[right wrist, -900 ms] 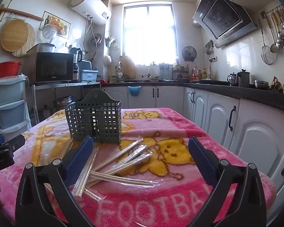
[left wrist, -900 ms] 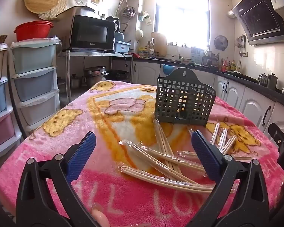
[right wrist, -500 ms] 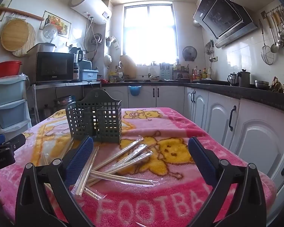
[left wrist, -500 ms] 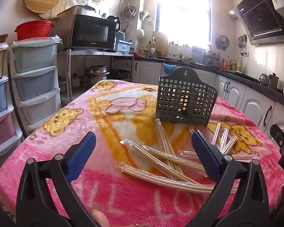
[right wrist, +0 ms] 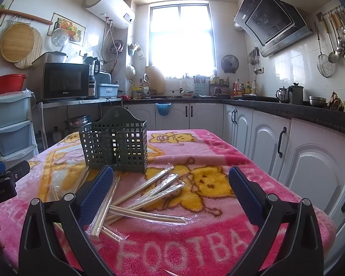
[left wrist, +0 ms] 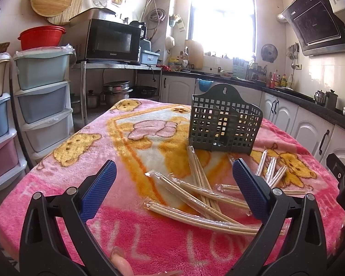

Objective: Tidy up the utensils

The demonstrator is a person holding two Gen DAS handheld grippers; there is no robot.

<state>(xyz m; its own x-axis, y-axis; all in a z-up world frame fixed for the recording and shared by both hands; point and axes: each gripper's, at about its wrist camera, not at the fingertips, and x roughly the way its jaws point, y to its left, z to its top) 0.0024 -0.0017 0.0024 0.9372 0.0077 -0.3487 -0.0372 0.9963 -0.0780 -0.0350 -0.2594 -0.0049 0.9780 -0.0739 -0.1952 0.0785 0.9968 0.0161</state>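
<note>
Nearby, wrapped chopsticks (left wrist: 202, 197) scattered before holder (left wrist: 225, 126), microwave (left wrist: 112, 40) behind

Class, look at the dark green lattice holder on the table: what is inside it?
Through the holder lattice, only an inner divider and light show; no chopsticks stand above its rim. The compartment floors stay hidden.

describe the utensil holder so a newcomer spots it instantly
On the pink teddy-bear blanket covering the table, look behind the scattered wrapped chopsticks. The utensil holder is the dark green grid-walled basket standing upright, the only tall thing there, with an arched back and hanging hole.
</note>
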